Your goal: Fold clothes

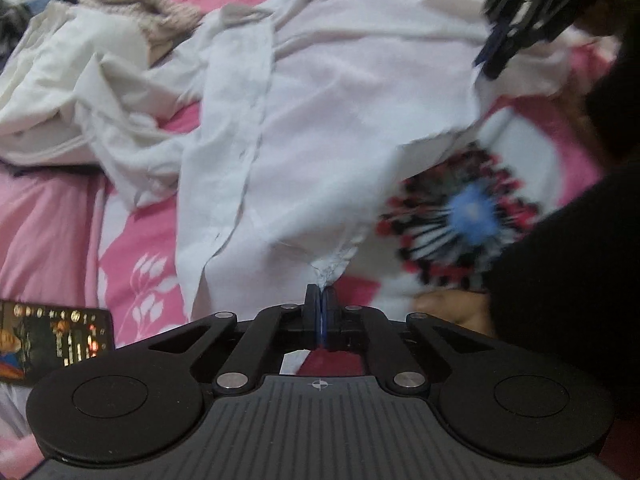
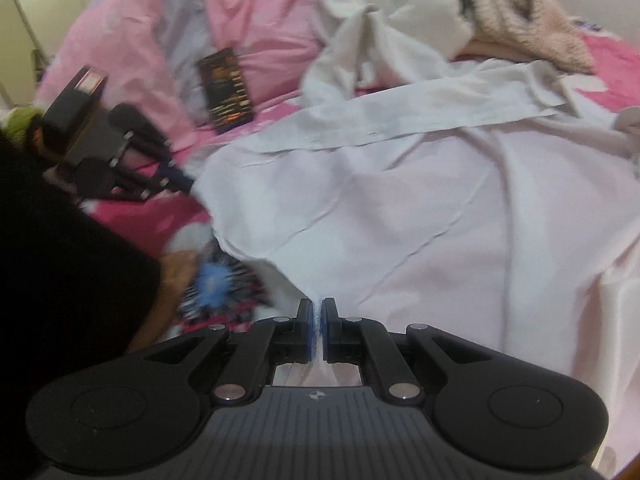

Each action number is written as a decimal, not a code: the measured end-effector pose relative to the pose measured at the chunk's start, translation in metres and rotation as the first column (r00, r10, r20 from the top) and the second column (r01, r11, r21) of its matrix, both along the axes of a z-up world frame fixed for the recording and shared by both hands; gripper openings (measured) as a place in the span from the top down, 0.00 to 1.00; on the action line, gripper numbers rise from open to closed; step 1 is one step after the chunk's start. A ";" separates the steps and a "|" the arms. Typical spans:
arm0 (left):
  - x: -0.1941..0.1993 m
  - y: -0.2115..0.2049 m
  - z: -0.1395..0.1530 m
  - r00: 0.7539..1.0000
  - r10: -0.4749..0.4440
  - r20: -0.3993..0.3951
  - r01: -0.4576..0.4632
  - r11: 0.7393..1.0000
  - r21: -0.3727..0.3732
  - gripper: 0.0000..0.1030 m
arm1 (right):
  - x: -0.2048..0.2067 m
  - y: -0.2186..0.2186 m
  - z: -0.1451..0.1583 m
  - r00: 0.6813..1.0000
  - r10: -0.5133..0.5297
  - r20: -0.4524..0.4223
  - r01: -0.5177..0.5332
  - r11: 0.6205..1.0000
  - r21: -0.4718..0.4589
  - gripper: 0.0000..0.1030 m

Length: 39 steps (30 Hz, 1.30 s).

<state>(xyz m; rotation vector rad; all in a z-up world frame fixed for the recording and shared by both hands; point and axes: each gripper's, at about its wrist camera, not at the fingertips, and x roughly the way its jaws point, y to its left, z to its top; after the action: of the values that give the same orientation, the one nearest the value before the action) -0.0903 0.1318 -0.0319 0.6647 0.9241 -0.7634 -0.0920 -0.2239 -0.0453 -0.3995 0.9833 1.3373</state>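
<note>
- Nearest the lens in the left wrist view, we are looking over our left gripper (image 1: 321,300), its jaws pressed together on a puckered corner of the pale lilac-white button-front cotton shirt (image 1: 320,120).
- In the right wrist view, our right gripper (image 2: 318,312) is doing the same: its jaws are pinching another bit of that shirt's near edge, with cloth bunching between the blue pads.
- The shirt is lying spread across the pink, flower-printed bed sheet (image 1: 136,248), its button placket running away from us and its collar at the far end; the edge between the two grips is lifting off the bed, and the blur suggests the cloth is moving.
- Beyond it, a crumpled cream-white garment (image 1: 60,92) and a beige knitted piece (image 1: 160,12) are lying in a heap, and a dark printed rectangular card (image 1: 52,344) is resting on the sheet just beside the shirt.
- We judge that we are holding the hem at two points, either straightening the shirt flat or carrying the hem up toward the collar for a fold; the pictures are not settling which.
- Either way, the next move is calling for both grips to travel together, keeping the edge taut and level so the cloth lands without creases.
</note>
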 end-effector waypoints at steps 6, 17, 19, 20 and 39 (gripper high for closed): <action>-0.017 0.008 0.005 0.980 -0.136 -0.147 0.148 0.986 0.076 1.00 | -0.014 0.000 0.006 0.986 0.159 -0.055 -0.162 0.986 -0.042 0.96; -0.036 0.000 -0.025 0.885 -0.191 -0.425 0.221 0.975 0.022 1.00 | -0.033 0.002 0.000 0.914 0.355 -0.198 -0.384 0.913 -0.136 0.98; -0.039 -0.002 -0.034 0.860 -0.193 -0.472 0.226 0.974 0.013 1.00 | -0.034 0.004 -0.008 0.913 0.341 -0.225 -0.378 0.914 -0.148 0.98; -0.041 -0.003 -0.039 0.849 -0.193 -0.492 0.227 0.974 0.010 1.00 | -0.034 0.005 -0.013 0.914 0.329 -0.239 -0.370 0.916 -0.153 0.98; 0.012 -0.004 0.020 0.937 -0.040 -0.348 0.056 0.998 0.036 0.63 | 0.034 -0.052 0.026 0.946 -0.309 0.099 0.321 0.936 -0.142 0.78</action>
<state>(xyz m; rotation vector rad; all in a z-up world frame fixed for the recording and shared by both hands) -0.0779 0.1279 -0.0117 0.6034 1.2545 -0.9245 -0.0576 -0.2756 -0.0193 -0.3893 1.0444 0.9517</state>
